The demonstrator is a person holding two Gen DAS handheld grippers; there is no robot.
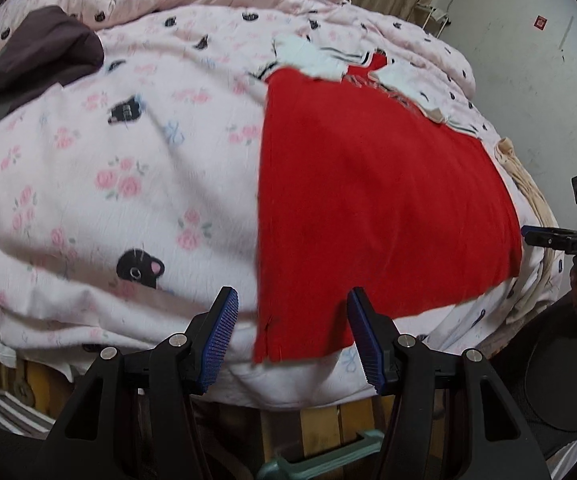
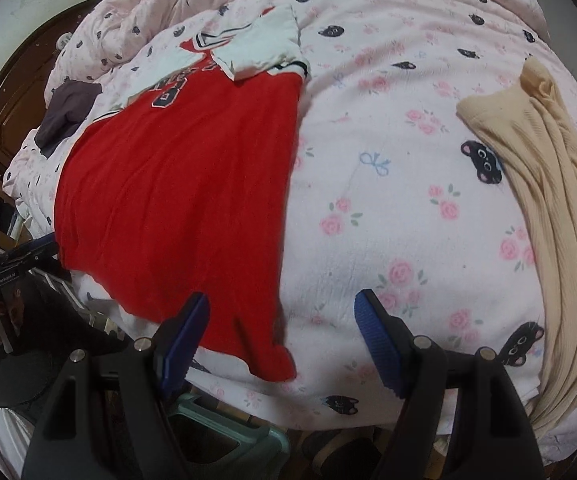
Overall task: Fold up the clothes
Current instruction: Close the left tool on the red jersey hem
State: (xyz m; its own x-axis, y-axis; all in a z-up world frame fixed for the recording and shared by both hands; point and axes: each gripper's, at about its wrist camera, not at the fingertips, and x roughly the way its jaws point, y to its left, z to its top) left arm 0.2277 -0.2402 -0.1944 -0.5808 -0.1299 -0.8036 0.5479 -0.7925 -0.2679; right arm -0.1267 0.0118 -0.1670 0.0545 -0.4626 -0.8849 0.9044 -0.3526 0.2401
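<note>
A red jersey [image 1: 384, 184] with white sleeves folded in over its chest lies flat on the bed, hem toward me. My left gripper [image 1: 292, 294] stands open just above the hem's left corner, and the red edge shows between its blue pads without being pinched. In the right wrist view the same jersey [image 2: 176, 184] fills the left half. My right gripper [image 2: 282, 296] hangs open and wide over the hem's right corner, with nothing gripped. Each gripper shows side-on in the other's view: the right gripper [image 1: 528, 234] at the far right, the left gripper [image 2: 44, 246] at the far left.
A pink quilt [image 2: 388, 160] printed with roses and black cats covers the bed. A beige knit garment [image 2: 548, 200] lies to the right of the jersey and a dark garment [image 1: 40, 56] to its far left. A green stool [image 2: 224, 436] stands below the bed's wooden edge [image 1: 320, 420].
</note>
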